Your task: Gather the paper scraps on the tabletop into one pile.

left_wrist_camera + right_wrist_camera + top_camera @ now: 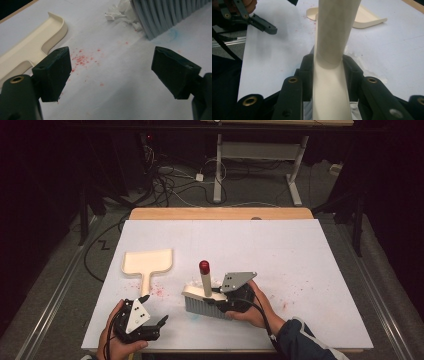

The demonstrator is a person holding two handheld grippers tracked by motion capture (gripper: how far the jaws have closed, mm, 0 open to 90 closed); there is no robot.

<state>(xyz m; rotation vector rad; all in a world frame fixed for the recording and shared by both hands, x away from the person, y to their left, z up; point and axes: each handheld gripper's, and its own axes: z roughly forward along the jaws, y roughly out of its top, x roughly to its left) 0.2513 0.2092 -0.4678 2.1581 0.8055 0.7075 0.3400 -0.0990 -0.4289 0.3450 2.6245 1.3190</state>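
Observation:
A hand brush with a cream handle [205,282], a red tip and grey bristles [202,308] stands on the white sheet near the front middle. My right gripper [216,293] is shut on the lower handle [334,30], its jaws pressed against both sides [328,62]. The cream dustpan [148,261] lies flat to the left, handle toward me. My left gripper [155,310] hovers open at the front left, with nothing between its jaws [110,67]. Below it lie pink crumbs [82,58]. Beside the bristles [162,15] are white paper scraps [117,11].
The white sheet [280,250] covers a wooden table whose far edge [220,213] shows. More red specks [295,285] dot the sheet at the right. Cables and table legs stand on the floor behind. From the right gripper view the dustpan [367,17] lies ahead.

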